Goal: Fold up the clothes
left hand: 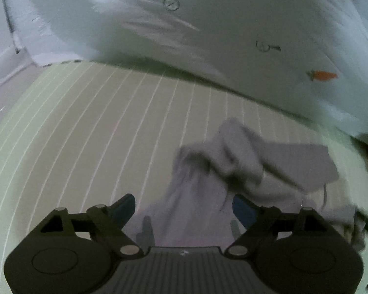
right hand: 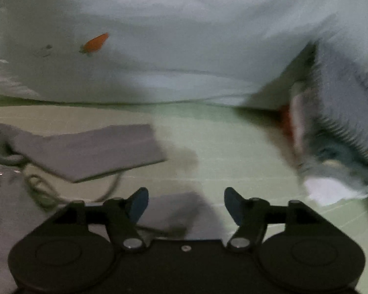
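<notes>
We hold the left gripper (left hand: 184, 208) low over the striped green sheet (left hand: 85, 134), fingers spread and empty, with the crumpled grey garment (left hand: 223, 171) lying just ahead of them. Our right gripper (right hand: 186, 204) is likewise released, a flat corner of the garment (right hand: 90, 149) ahead to its left. Only the right view shows a blurred bundle of cloth (right hand: 336, 147) at its right edge. Both views show a pale quilt (left hand: 233, 36) with a carrot print (left hand: 322, 75).

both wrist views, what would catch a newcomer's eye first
A crumpled grey garment lies on the pale green striped sheet, just ahead of the open left gripper. Behind it, a small orange carrot print stands out on the white bedding. The right gripper is also open.
</notes>
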### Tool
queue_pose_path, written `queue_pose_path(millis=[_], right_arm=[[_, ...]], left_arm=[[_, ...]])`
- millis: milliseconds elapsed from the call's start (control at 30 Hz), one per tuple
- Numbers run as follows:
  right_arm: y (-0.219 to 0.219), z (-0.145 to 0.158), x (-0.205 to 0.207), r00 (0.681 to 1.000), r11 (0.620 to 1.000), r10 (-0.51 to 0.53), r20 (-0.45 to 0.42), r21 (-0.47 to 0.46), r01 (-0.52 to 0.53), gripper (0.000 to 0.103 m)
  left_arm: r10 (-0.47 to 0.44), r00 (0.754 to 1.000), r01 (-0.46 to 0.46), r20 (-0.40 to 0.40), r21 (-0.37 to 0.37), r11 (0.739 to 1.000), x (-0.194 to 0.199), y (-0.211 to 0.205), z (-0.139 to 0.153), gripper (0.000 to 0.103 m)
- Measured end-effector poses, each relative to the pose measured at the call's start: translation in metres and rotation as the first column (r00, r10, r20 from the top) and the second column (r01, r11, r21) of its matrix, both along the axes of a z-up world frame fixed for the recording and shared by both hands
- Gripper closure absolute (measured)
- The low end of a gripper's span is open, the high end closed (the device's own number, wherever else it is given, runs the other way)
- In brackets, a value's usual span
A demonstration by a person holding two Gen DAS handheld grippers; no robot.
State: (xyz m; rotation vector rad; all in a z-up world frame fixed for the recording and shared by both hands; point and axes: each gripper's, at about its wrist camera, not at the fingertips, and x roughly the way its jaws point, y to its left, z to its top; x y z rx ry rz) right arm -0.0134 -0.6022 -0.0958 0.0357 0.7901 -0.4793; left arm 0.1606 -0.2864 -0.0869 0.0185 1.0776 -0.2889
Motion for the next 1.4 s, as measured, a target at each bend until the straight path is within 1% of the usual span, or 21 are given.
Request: queue_pose_path(millis=[133, 200, 333, 367, 433, 500, 533, 567, 633, 667, 733, 867, 933, 1000, 1067, 1133, 1200, 1233, 1300, 1333, 1400], right_arm=[[0.009, -0.016, 0.019, 0.996, 0.993, 0.08, -0.027, 0.095, -0.077, 0.023], [0.017, -0.025, 0.025, 0.99, 0.988, 0.129, -0.054, 0.094, -0.123, 0.02], [0.026, -0.042, 0.038, 0.967, 0.98, 0.199, -0.162, 0.011, -0.2, 0.016], [0.026, -0.045, 0.041, 0.962, 0.979, 0.2, -0.185, -0.011, -0.205, 0.012], [0.024, -0.052, 0.046, 0.956, 0.975, 0.211, -0.205, -0.024, -0.221, 0.011], [0.019, -0.051, 0.044, 0.959, 0.977, 0.211, -0.188, -0.001, -0.214, 0.017], [0.017, -0.049, 0.044, 0.961, 0.977, 0.209, -0.179, 0.012, -0.211, 0.035], [0.016, -0.048, 0.042, 0.964, 0.978, 0.205, -0.168, 0.013, -0.206, 0.061], [0.014, -0.045, 0.04, 0.97, 0.98, 0.196, -0.145, 0.012, -0.197, 0.088], [0.013, -0.043, 0.039, 0.972, 0.981, 0.192, -0.134, 0.011, -0.192, 0.096], [0.01, -0.032, 0.029, 0.982, 0.984, 0.176, -0.074, 0.008, -0.176, 0.097], [0.009, 0.011, -0.018, 0.992, 0.996, 0.091, 0.085, -0.01, -0.091, 0.098], [0.012, 0.029, -0.049, 0.989, 0.998, 0.062, 0.138, -0.004, -0.062, 0.098], [0.018, 0.039, -0.077, 0.985, 0.999, 0.045, 0.166, 0.011, -0.047, 0.098], [0.026, 0.032, -0.099, 0.99, 0.998, 0.052, 0.132, 0.028, -0.056, 0.098], [0.038, 0.011, -0.116, 0.997, 0.996, 0.066, 0.047, 0.052, -0.069, 0.099], [0.05, -0.012, -0.131, 0.995, 0.993, 0.093, -0.045, 0.078, -0.089, 0.099], [0.056, -0.021, -0.137, 0.991, 0.991, 0.109, -0.084, 0.087, -0.101, 0.099], [0.068, -0.035, -0.149, 0.977, 0.985, 0.148, -0.153, 0.112, -0.132, 0.098], [0.073, -0.035, -0.152, 0.973, 0.984, 0.161, -0.165, 0.107, -0.145, 0.098], [0.078, -0.032, -0.155, 0.969, 0.983, 0.171, -0.176, 0.099, -0.155, 0.097]], left_arm=[[-0.024, 0.999, 0.025, 0.031, -0.017, 1.0, 0.035, -0.022, 0.006, 0.014], [-0.036, 0.998, 0.037, 0.044, -0.025, 0.999, 0.053, -0.033, 0.009, 0.014], [-0.043, 0.999, 0.042, -0.016, -0.033, 0.999, 0.077, -0.054, -0.01, 0.014], [-0.038, 0.999, 0.037, -0.025, -0.027, 0.999, 0.08, -0.057, -0.014, 0.016], [-0.019, 0.999, 0.018, -0.031, -0.04, 0.999, 0.081, -0.059, -0.019, 0.027], [0.008, 1.0, -0.01, -0.026, -0.073, 0.997, 0.079, -0.057, -0.02, 0.049], [0.02, 1.0, -0.022, -0.024, -0.089, 0.996, 0.077, -0.055, -0.02, 0.058], [0.022, 1.0, -0.024, -0.017, -0.101, 0.995, 0.075, -0.054, -0.018, 0.074], [0.057, 0.998, -0.053, 0.029, -0.12, 0.991, 0.065, -0.043, -0.007, 0.08], [0.074, 0.996, -0.067, 0.051, -0.129, 0.989, 0.06, -0.038, -0.002, 0.082], [0.109, 0.989, -0.094, 0.095, -0.15, 0.984, 0.05, -0.026, 0.01, 0.083], [0.184, 0.966, -0.148, 0.183, -0.191, 0.97, 0.009, 0.019, 0.047, 0.083], [0.222, 0.955, -0.182, 0.197, -0.2, 0.963, -0.02, 0.046, 0.06, 0.083], [0.26, 0.952, -0.229, 0.161, -0.191, 0.955, -0.05, 0.072, 0.055, 0.083], [0.301, 0.949, -0.281, 0.097, -0.176, 0.944, -0.078, 0.094, 0.043, 0.083], [0.343, 0.939, -0.338, 0.013, -0.137, 0.931, -0.102, 0.111, 0.019, 0.083], [0.384, 0.921, -0.39, -0.068, -0.095, 0.916, -0.127, 0.128, -0.005, 0.083], [0.395, 0.914, -0.402, -0.088, -0.085, 0.912, -0.136, 0.131, -0.012, 0.082], [0.39, 0.915, -0.398, -0.098, -0.069, 0.915, -0.143, 0.133, -0.014, 0.081], [0.386, 0.917, -0.393, -0.101, -0.061, 0.917, -0.147, 0.133, -0.015, 0.078], [0.352, 0.934, -0.355, -0.068, -0.036, 0.934, -0.145, 0.129, -0.007, 0.071]])
